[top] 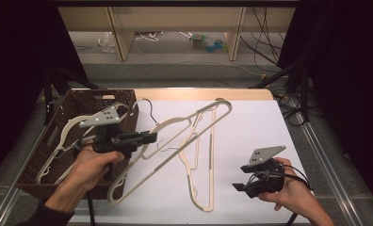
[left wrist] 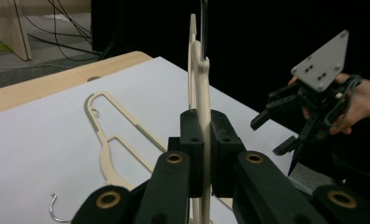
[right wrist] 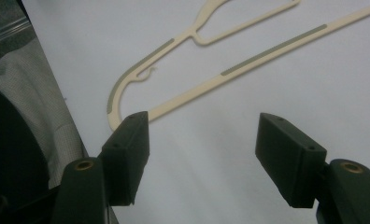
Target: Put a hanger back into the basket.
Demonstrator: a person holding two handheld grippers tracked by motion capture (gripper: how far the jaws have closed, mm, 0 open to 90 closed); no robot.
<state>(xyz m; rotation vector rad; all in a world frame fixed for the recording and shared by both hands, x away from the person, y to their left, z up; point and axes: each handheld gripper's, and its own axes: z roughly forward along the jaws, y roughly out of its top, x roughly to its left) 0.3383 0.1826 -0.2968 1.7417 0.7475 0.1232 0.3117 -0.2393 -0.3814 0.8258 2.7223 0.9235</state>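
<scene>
My left gripper [top: 149, 137] [left wrist: 203, 126] is shut on a cream plastic hanger [top: 224, 106] [left wrist: 204, 88], lifted off the table. The hanger slants from the basket's front corner to the middle of the table's far side. A second cream hanger [top: 212, 179] [left wrist: 108, 140] [right wrist: 248, 56] lies flat on the white sheet. My right gripper [top: 241, 178] [right wrist: 202, 140] hovers open at the front right, just short of that hanger's curved end, with nothing between its jaws. From the left gripper view, the right gripper [left wrist: 267, 138] shows farther off.
A brown wicker basket [top: 34, 160] stands at the table's left and holds another cream hanger [top: 57, 148]. The white sheet [top: 250, 132] covers the wooden table. A loose metal hook [left wrist: 57, 210] lies on it. Cables and shelves lie beyond the far edge.
</scene>
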